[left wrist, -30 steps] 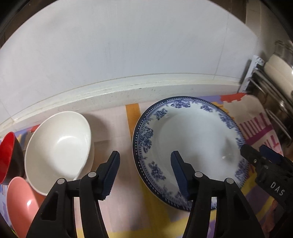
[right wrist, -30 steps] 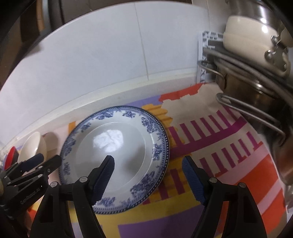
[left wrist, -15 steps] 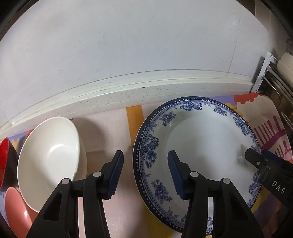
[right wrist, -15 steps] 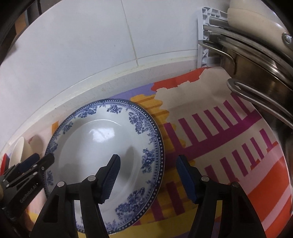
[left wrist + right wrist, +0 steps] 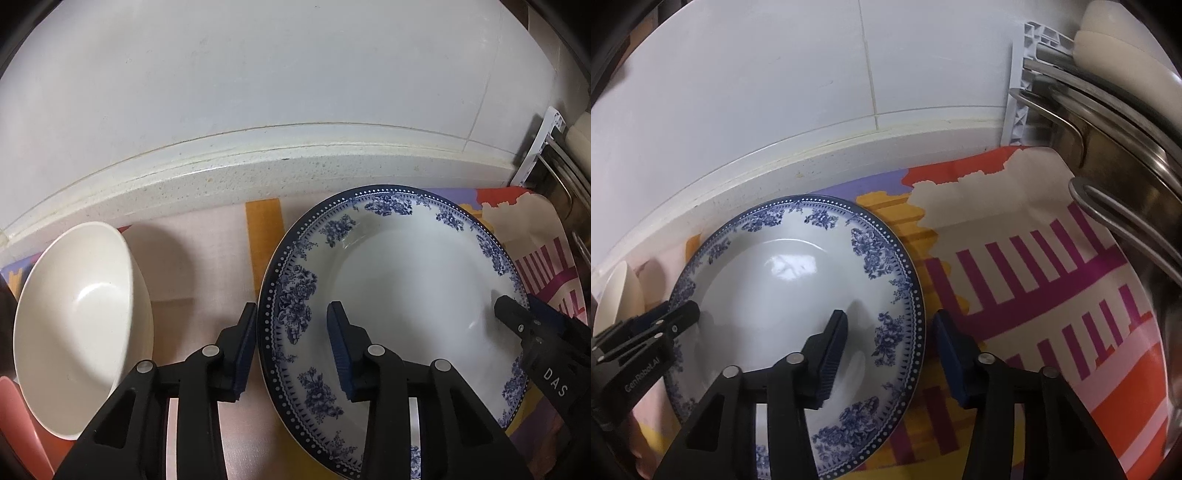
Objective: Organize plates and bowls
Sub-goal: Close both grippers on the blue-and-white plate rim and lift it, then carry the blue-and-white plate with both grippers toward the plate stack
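A blue-and-white floral plate (image 5: 413, 280) lies flat on the patterned mat; it also shows in the right wrist view (image 5: 783, 295). My left gripper (image 5: 291, 332) is open, its two fingers straddling the plate's left rim, one inside and one outside. My right gripper (image 5: 890, 332) is open and straddles the plate's right rim the same way. A cream bowl (image 5: 74, 317) stands tilted to the left of the plate. Each gripper shows in the other's view, the right one (image 5: 517, 317) and the left one (image 5: 672, 317).
A white stone ledge (image 5: 258, 166) and tiled wall run behind the plate. A metal dish rack (image 5: 1108, 147) holding cream dishes stands at the right. A pink dish (image 5: 18, 424) lies at the far left. The colourful mat (image 5: 1052, 295) covers the counter.
Both grippers have moved forward and down toward the plate and narrowed, so their fingers now straddle its opposite rims. The plate has not moved.
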Motion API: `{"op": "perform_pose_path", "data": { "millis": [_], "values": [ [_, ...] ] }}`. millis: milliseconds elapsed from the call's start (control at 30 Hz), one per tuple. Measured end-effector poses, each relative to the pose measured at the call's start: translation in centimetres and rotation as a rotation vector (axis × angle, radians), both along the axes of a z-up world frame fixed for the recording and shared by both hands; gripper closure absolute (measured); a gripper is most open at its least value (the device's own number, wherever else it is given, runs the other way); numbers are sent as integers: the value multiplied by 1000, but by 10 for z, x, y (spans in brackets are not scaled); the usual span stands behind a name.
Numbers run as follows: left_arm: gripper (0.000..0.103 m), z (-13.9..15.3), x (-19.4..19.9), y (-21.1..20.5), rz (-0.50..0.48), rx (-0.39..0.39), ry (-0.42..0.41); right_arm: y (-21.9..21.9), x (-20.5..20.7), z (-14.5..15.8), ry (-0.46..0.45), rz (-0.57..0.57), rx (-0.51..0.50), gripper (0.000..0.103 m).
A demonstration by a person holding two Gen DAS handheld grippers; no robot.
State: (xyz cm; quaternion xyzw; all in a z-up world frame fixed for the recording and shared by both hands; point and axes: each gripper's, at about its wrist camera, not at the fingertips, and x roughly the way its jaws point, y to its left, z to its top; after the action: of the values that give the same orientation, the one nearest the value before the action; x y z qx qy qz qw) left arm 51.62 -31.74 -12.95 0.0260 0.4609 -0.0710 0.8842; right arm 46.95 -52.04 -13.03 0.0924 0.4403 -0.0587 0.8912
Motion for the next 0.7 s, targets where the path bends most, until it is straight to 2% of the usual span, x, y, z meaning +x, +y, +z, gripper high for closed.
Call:
{"op": "perform_pose_path", "data": {
  "millis": [167,700],
  "values": [
    [65,1,7,-5,1,8,0,0,4,0,2,30,-23,65],
    [66,7,-10,-11,-14,34,-36,-1,-10,3,-17,28,-18,68]
  ]
}}
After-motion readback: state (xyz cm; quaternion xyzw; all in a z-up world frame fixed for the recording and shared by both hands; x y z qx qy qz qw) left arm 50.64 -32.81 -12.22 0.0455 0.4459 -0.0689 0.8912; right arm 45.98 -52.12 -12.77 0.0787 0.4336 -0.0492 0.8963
